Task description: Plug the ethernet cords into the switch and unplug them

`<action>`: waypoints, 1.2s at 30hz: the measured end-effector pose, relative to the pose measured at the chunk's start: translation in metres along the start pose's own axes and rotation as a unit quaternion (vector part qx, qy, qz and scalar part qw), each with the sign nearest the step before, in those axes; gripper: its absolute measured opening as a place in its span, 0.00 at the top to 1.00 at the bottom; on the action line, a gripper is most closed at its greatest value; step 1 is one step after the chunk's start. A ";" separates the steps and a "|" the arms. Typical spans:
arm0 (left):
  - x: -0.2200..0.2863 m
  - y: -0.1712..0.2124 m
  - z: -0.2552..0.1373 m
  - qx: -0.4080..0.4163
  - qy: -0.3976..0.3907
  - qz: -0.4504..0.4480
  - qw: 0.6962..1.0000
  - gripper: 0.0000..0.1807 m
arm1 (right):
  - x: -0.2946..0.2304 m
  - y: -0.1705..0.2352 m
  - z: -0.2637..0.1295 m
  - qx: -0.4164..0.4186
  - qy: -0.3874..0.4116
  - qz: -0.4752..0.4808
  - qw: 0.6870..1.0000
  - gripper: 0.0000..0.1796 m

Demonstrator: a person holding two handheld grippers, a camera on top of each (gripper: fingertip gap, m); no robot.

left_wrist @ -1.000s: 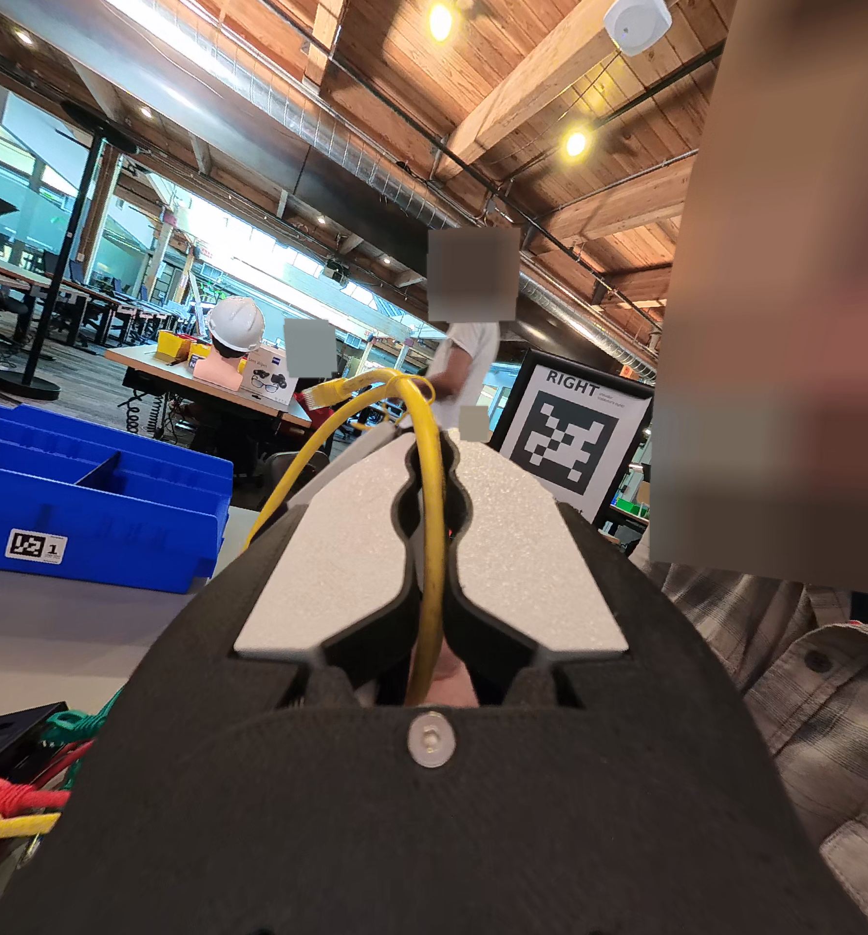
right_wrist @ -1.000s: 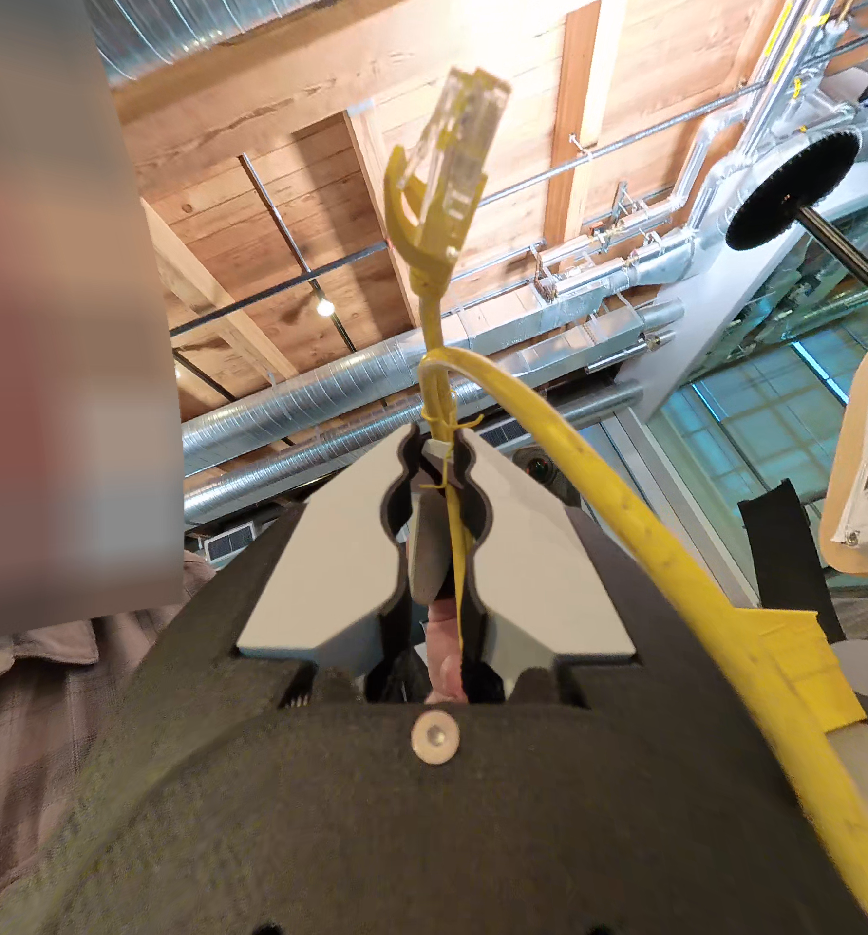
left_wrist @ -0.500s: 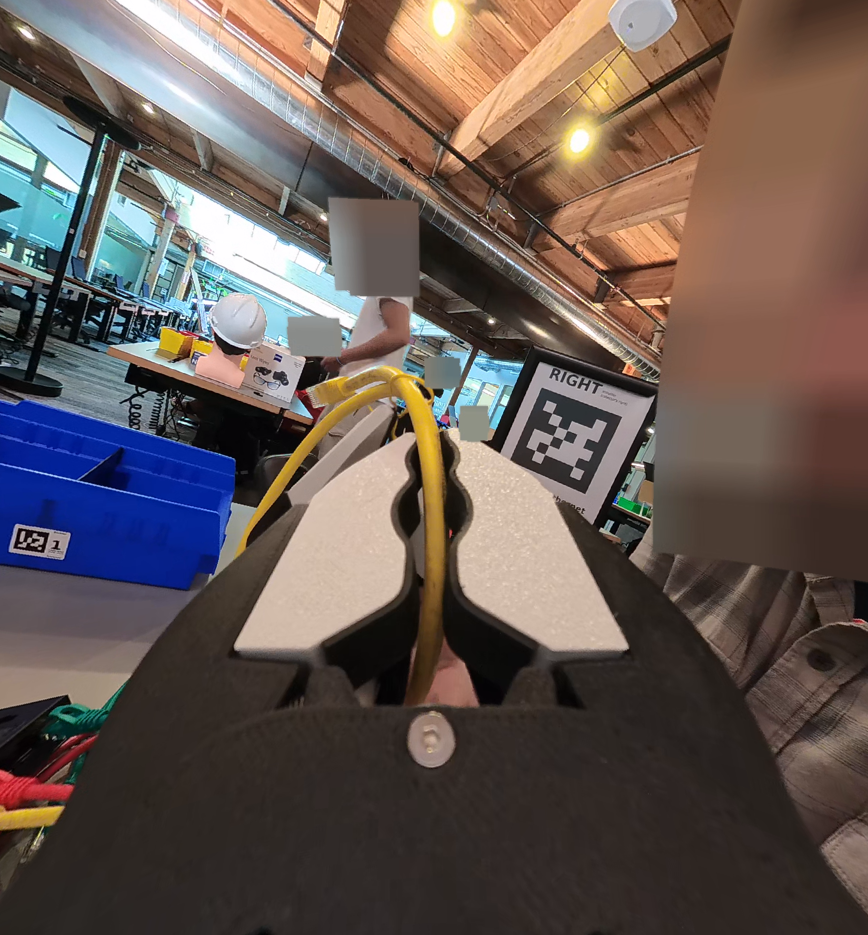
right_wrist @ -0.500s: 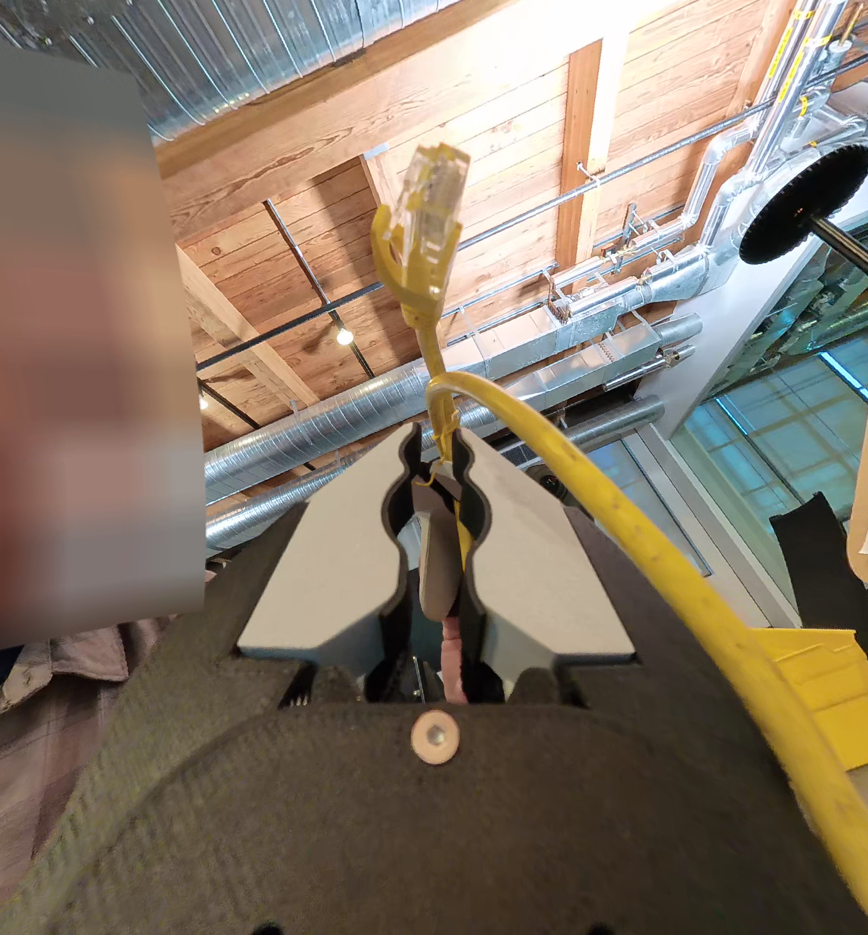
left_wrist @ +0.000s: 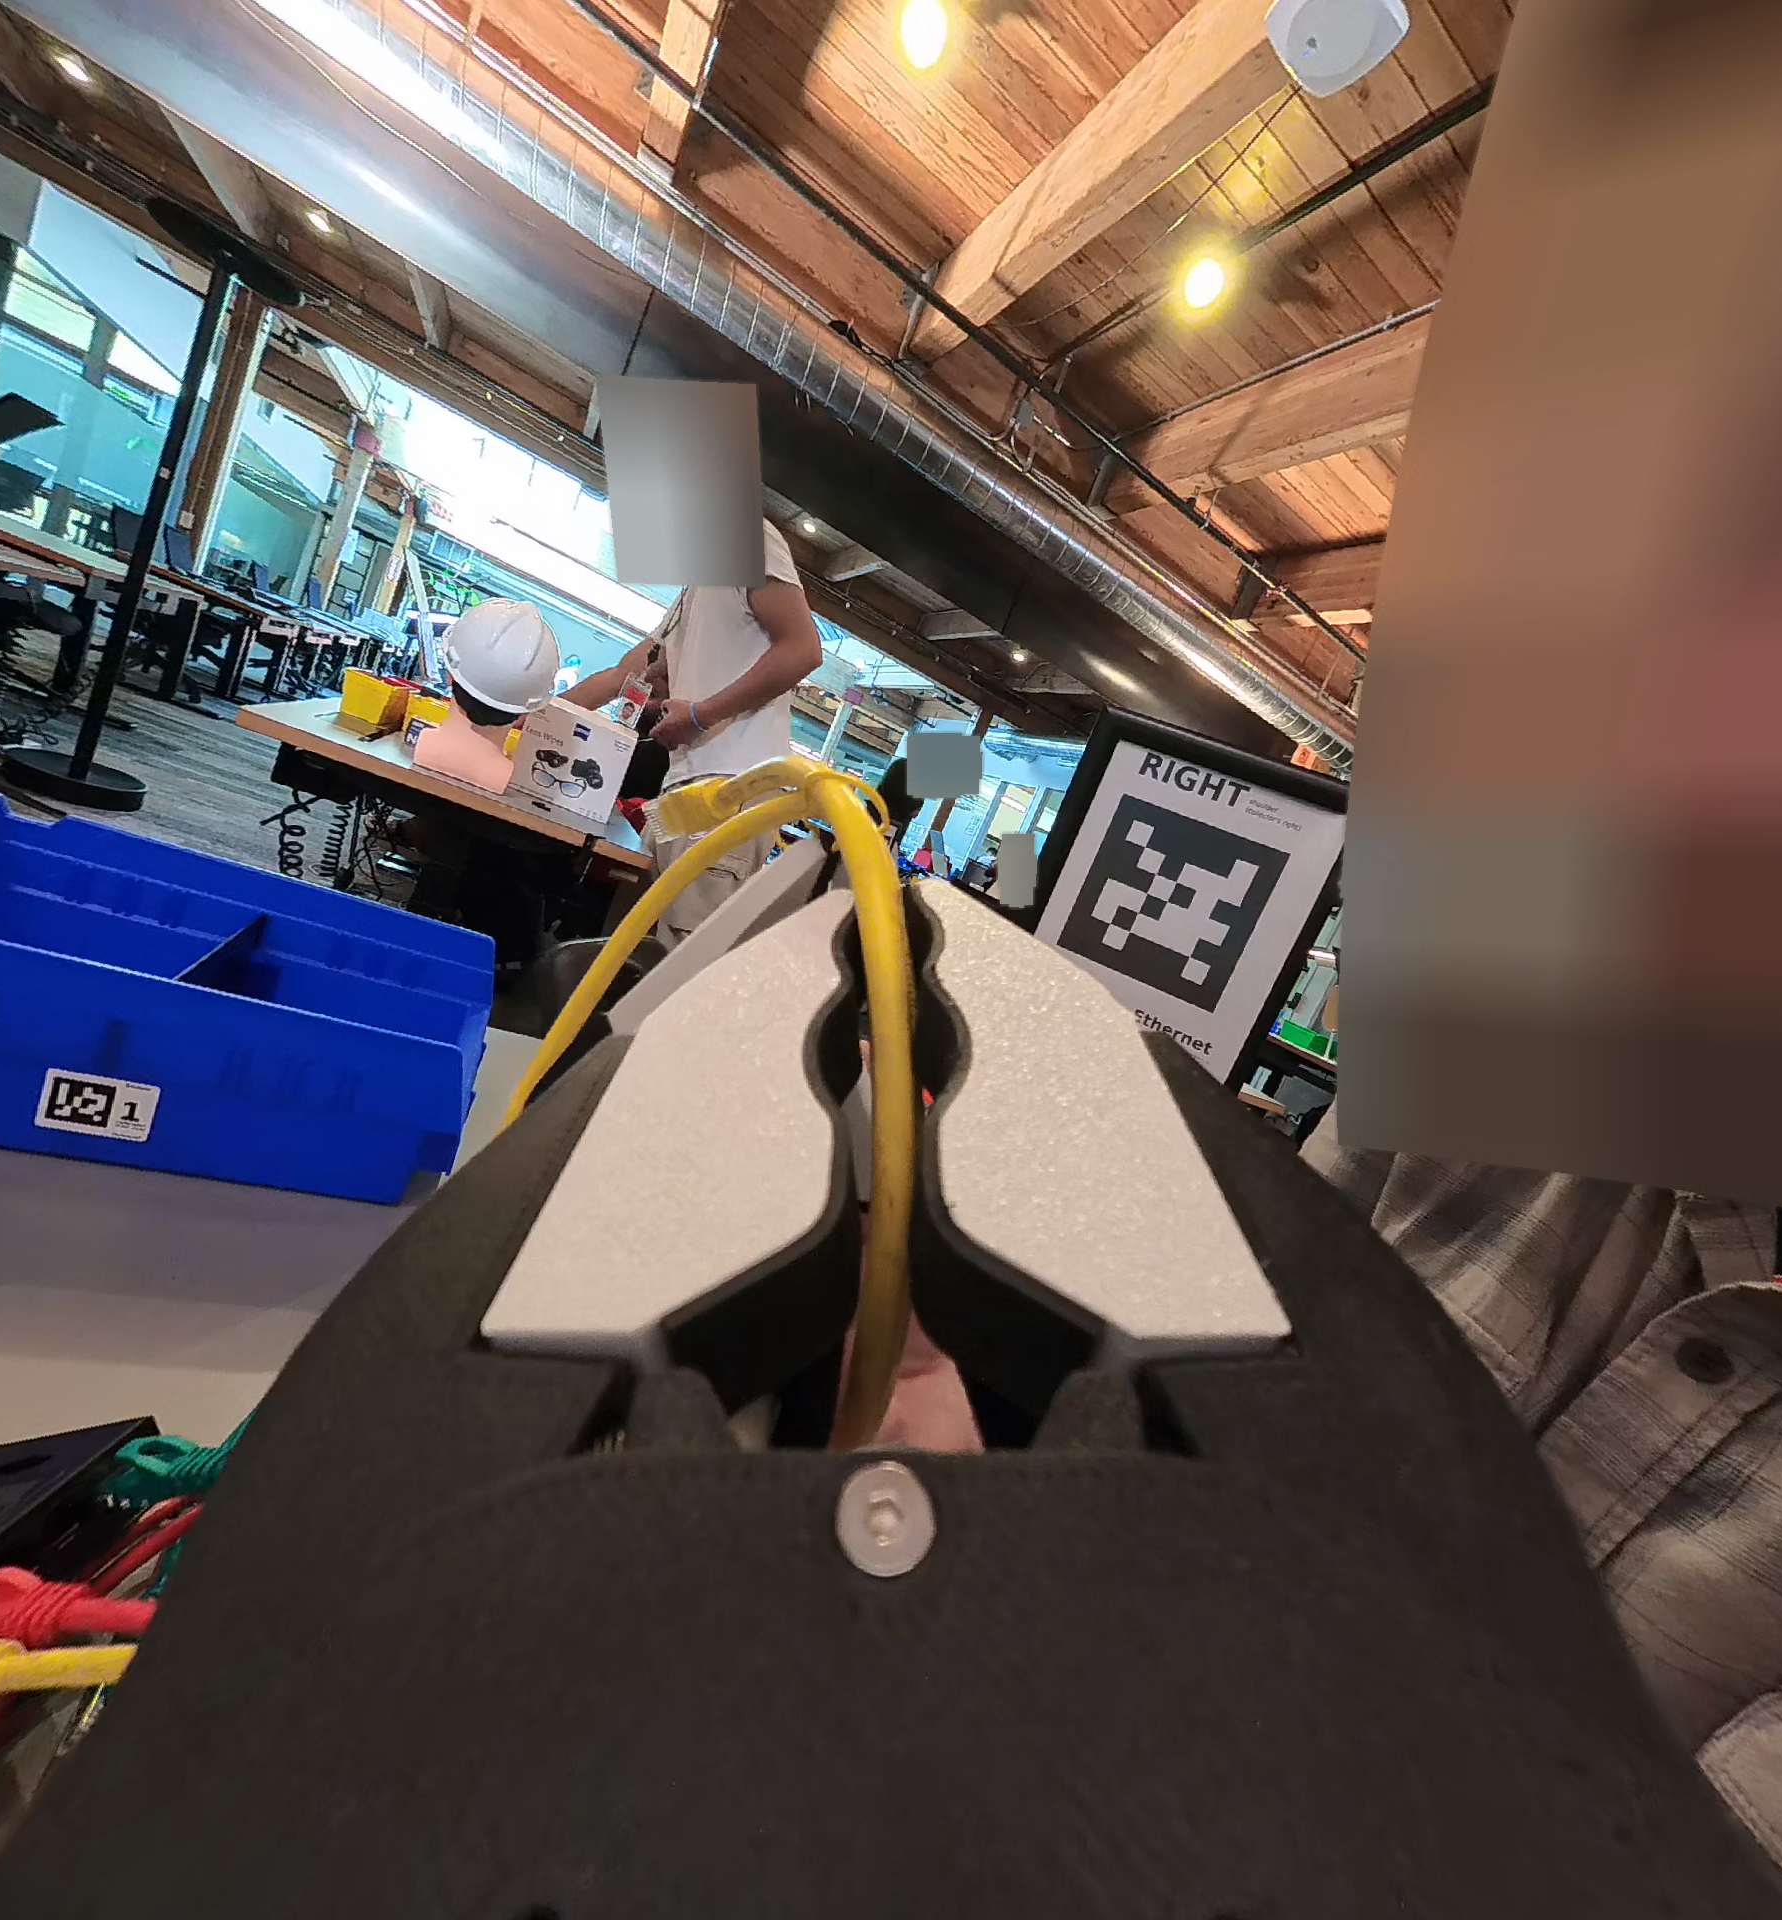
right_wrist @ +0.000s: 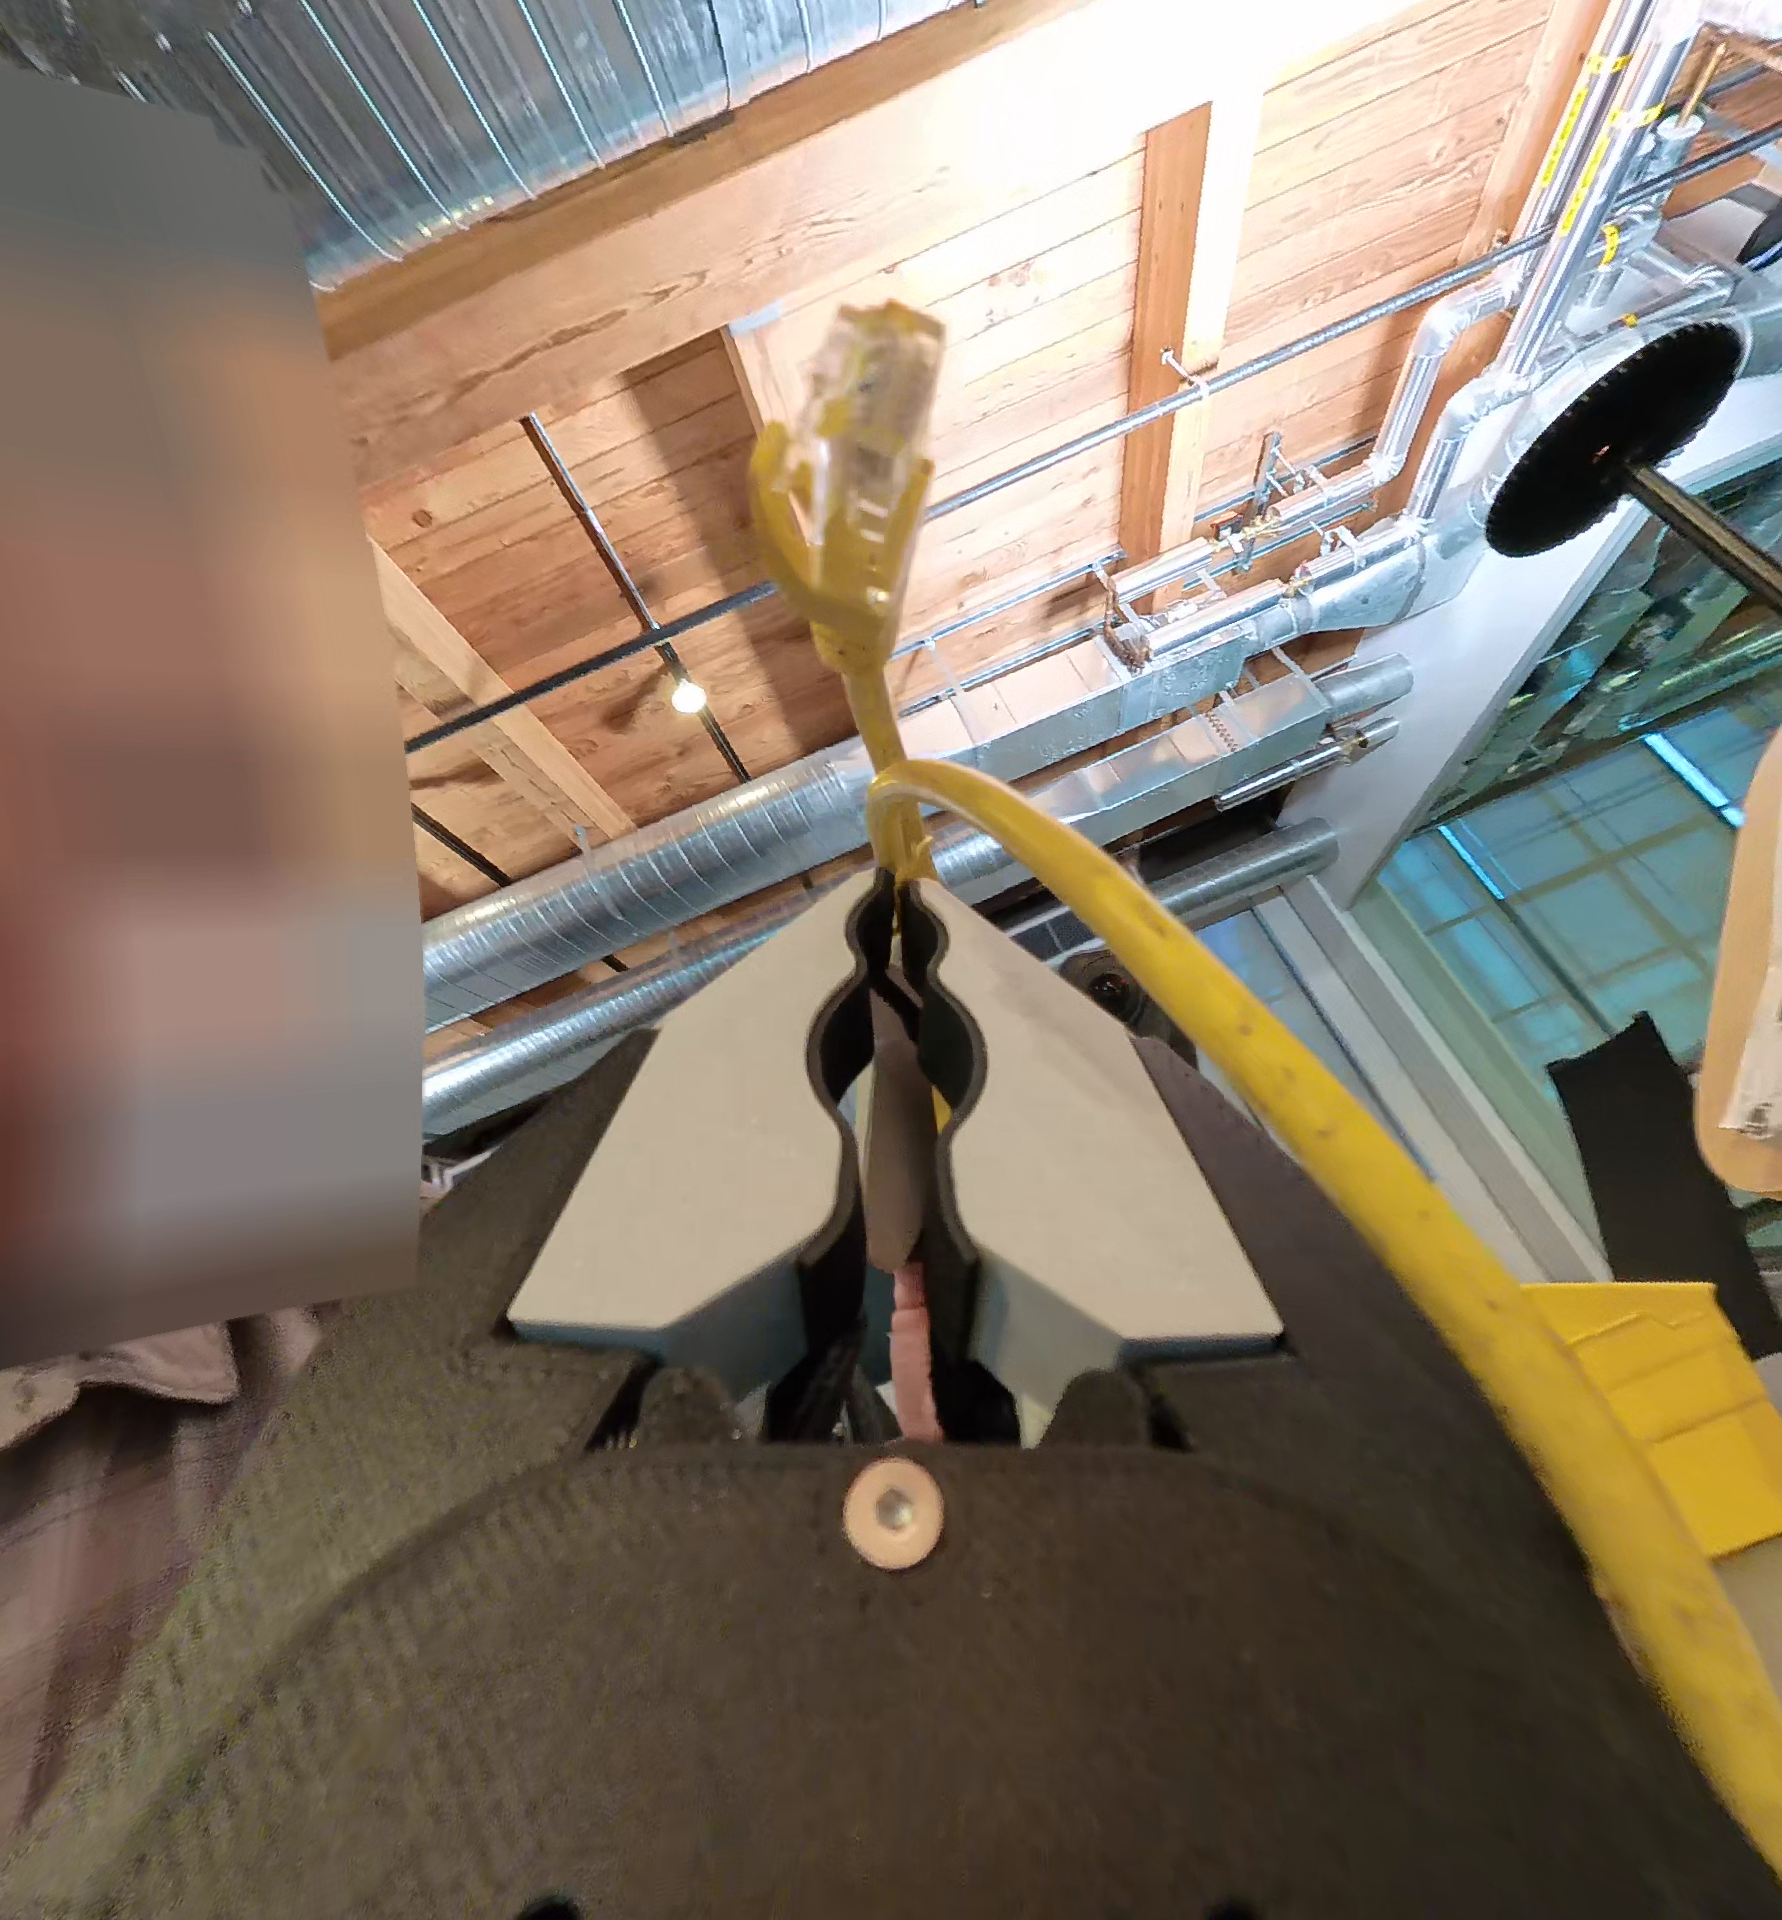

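Left wrist view: a yellow ethernet cord [left_wrist: 892, 1091] is clamped between the closed fingers of the left gripper [left_wrist: 882, 914], running up the narrow channel between the two pale pads [left_wrist: 721, 1132]. Past the fingertips the cord arches over and drops down to the left, and its clear-tipped plug [left_wrist: 684, 805] is pointed leftward, held up in the air above the table. At the lower left corner, red [left_wrist: 25, 1600], yellow [left_wrist: 4, 1673] and green [left_wrist: 175, 1455] cords are bunched beside a black switch [left_wrist: 4, 1475], only a corner of which is seen. A blue divided bin [left_wrist: 243, 1049] bearing a small tag is set on the white table [left_wrist: 87, 1278] behind them. Farther off, a framed marker sign [left_wrist: 1178, 914] is stood to the right, and a white hard hat [left_wrist: 500, 652] is perched on a mannequin head on a distant desk, next to a person in a white shirt [left_wrist: 731, 665]. A plaid shirt [left_wrist: 1645, 1455] is seen at the right edge.

Right wrist view: the right gripper [right_wrist: 897, 904] is tilted toward the wooden ceiling [right_wrist: 866, 260], its fingers pressed together on the same yellow cord just below the plug [right_wrist: 866, 436], which is held upright above the tips. A loop of the cord [right_wrist: 1386, 1195] is swept down to the lower right, across a yellow bin [right_wrist: 1676, 1413].
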State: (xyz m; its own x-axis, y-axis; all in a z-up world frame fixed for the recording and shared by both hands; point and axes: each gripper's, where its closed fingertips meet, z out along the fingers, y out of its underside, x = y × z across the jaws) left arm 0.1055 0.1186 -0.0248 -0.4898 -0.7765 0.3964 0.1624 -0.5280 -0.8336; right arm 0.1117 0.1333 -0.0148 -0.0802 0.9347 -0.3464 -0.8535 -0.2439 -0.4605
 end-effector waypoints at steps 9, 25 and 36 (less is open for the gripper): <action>-0.002 -0.006 -0.002 0.013 -0.015 -0.008 1.000 0.97 | 0.003 0.005 0.006 -0.063 0.113 -0.163 0.978 1.00; 0.001 -0.015 -0.004 0.027 -0.023 -0.055 0.998 0.97 | 0.009 0.004 0.010 -0.469 0.235 -0.762 0.379 1.00; -0.001 -0.027 -0.010 0.058 -0.040 -0.078 0.994 0.97 | 0.016 0.001 0.019 -0.545 0.045 -0.835 0.055 0.97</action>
State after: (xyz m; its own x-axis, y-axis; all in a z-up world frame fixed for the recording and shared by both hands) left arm 0.0927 0.1372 -0.0067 -0.4481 -0.7044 0.5505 0.1903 -0.6769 -0.7111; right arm 0.1003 0.1529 -0.0055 -0.3134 -0.1053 0.9438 0.9111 0.2468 0.3300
